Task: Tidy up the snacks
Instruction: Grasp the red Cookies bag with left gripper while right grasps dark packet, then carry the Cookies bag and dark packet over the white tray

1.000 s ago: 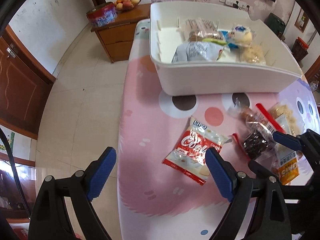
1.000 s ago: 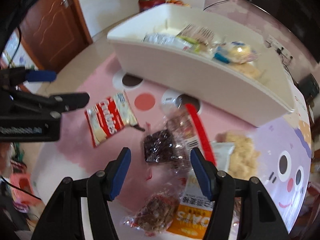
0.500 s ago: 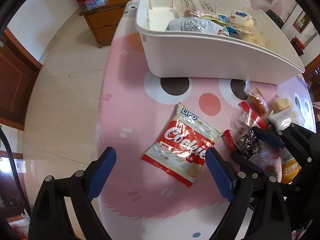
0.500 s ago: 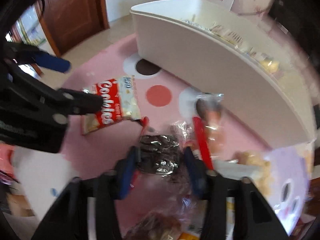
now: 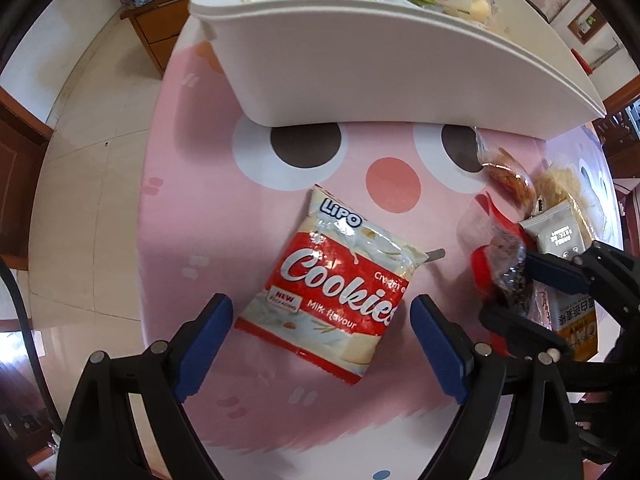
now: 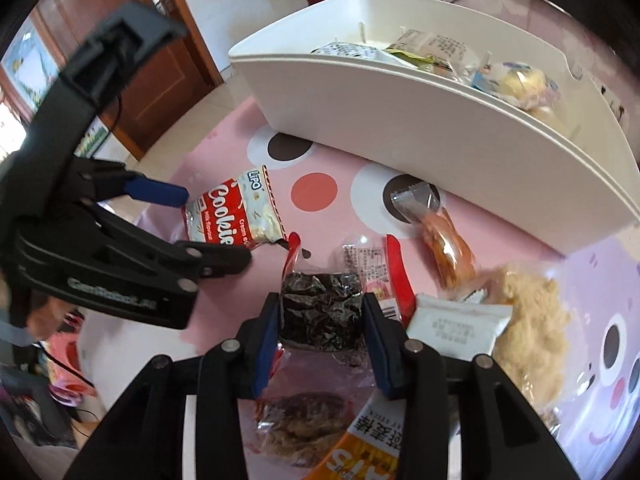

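A red and white cookies packet point(image 5: 340, 280) lies flat on the pink tablecloth point(image 5: 224, 208). My left gripper point(image 5: 320, 312) hangs open just above it, one finger on each side of its near end. My right gripper point(image 6: 322, 312) is closing its jaws, and the blue pads press both sides of a dark crinkled snack packet point(image 6: 320, 308). In the left wrist view the same right gripper point(image 5: 512, 288) clamps that packet at the right. The white bin point(image 6: 400, 120) behind holds several wrapped snacks.
Loose snacks lie around the right gripper: an orange snack in clear wrap point(image 6: 448, 248), a white sachet point(image 6: 456, 328), a pale floss bun point(image 6: 532, 312), a brown cake packet point(image 6: 304, 428) and an orange oat-stick packet point(image 6: 368, 448). The table's left edge point(image 5: 148, 240) drops to tiled floor.
My left gripper sank toward the cookies packet, which now lies between its open fingers. The right gripper's jaws narrowed from wide apart onto the dark packet.
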`<state>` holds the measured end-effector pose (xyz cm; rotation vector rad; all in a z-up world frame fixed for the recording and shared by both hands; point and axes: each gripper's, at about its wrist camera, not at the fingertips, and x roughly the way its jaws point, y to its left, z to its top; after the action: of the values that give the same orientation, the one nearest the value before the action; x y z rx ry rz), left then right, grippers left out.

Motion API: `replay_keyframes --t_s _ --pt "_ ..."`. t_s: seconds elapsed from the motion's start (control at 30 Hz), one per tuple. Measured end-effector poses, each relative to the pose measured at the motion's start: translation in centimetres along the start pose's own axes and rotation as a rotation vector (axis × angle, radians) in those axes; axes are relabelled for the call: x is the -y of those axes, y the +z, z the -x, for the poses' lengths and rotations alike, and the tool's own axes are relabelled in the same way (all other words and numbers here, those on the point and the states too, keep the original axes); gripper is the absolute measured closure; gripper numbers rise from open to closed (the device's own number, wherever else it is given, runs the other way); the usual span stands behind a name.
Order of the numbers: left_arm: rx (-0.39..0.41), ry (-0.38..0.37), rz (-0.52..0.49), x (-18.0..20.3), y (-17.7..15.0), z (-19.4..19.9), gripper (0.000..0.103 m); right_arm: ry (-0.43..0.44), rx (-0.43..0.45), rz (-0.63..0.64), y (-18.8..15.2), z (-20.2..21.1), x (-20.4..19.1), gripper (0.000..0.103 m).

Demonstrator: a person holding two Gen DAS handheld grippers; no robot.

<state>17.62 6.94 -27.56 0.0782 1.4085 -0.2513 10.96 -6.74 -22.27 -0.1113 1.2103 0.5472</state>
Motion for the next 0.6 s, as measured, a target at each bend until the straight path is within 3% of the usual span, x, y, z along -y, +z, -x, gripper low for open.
replay_keyframes --t_s 0.13,0.2,0.6 --pt "0.029 0.051 -0.059 1.0 0.4 0.0 0.035 0.039 0.012 -0.038 -0.3 0.8 0.9 0.063" --pt "0.045 0.048 -0.083 1.4 0.3 0.2 0.054 0.05 0.018 -0.049 -0.1 1.2 1.0 0.063" --pt "0.116 -0.019 0.021 0.0 -1.7 3.0 0.058 0.05 0.061 -0.073 -0.2 3.7 0.0 0.063"
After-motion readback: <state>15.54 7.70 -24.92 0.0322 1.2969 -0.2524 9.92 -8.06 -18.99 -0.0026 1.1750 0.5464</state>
